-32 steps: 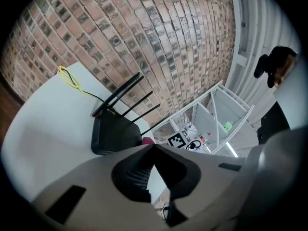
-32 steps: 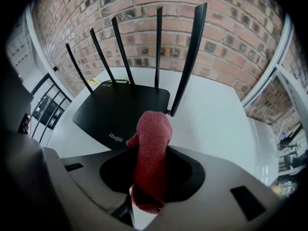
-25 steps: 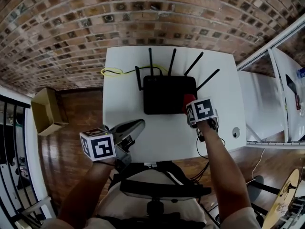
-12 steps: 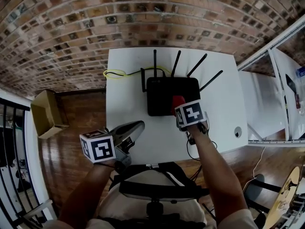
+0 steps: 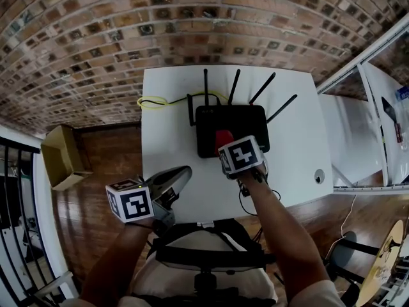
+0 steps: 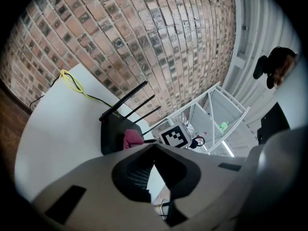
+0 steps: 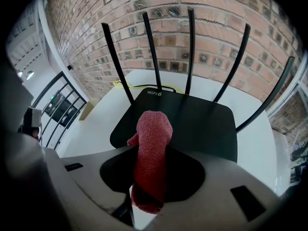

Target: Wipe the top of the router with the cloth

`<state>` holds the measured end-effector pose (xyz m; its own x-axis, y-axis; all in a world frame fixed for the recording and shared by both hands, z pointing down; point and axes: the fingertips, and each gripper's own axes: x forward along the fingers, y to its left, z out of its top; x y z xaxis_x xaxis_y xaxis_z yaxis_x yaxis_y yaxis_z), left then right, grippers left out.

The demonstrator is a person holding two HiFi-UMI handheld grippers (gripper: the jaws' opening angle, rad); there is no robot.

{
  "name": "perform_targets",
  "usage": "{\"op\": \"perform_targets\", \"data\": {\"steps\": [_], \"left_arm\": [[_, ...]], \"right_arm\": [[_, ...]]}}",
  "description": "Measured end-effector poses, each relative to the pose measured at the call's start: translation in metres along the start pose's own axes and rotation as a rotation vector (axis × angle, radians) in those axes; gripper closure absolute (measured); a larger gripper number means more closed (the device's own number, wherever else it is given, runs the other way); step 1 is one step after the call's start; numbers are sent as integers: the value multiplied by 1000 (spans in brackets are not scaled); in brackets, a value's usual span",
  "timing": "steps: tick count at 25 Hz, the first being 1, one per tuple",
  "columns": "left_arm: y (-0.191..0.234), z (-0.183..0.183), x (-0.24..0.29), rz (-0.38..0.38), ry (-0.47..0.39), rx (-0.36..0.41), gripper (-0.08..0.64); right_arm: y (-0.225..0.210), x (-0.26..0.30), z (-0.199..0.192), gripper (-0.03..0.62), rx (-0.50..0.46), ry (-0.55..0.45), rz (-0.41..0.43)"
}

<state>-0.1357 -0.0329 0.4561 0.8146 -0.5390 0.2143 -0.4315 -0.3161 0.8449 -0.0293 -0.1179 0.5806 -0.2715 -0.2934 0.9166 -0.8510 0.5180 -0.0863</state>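
We hold the right gripper (image 7: 151,154) low over the black router (image 7: 192,124). Its jaws pinch a rolled red cloth (image 7: 153,143), and the free end of the cloth reaches forward onto the router's flat top, close to its near edge and left of centre.

In the head view the router sits just above the middle of the frame on the white table (image 5: 166,114). Its thin antennas (image 7: 190,47) stand up along the far side, toward the brick wall (image 5: 96,31). A yellow cable (image 5: 153,100) loops on the table at the router's upper left.

Our left gripper (image 5: 182,171) shows at the lower left of the head view, over the near left part of the table and well apart from the router. Its jaws are pressed together at the tips with nothing between them.

At the far left of that view, a cardboard box (image 5: 61,157) rests on the wooden floor (image 5: 108,152).
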Motion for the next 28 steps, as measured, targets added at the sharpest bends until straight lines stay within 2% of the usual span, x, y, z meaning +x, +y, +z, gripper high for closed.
{"op": "perform_targets", "data": {"steps": [2,6,15,18,20,23,28], "left_arm": [[2,0,-1,11,5,-1,535],[-3,4,0,-6,-11,-1,535],[1,-1,-6,20,-12,-4,535],[-5,1,-7,8,-30,0,535],[-6,2,-10,11,-40,1,535],[-5,1,-15,26,-43,3,535],[-1,-11,-14,37,-1,7,535]], "right_arm": [[17,0,12,463,-13,-40,44],[36,4,19,463,-50,-33,65],[71,13,22,463,-120,1,96],[87,11,29,462,-158,-29,149],[97,10,28,462,-136,-54,216],[101,5,29,463,-47,-123,286],[87,-17,30,463,16,-221,291]]}}
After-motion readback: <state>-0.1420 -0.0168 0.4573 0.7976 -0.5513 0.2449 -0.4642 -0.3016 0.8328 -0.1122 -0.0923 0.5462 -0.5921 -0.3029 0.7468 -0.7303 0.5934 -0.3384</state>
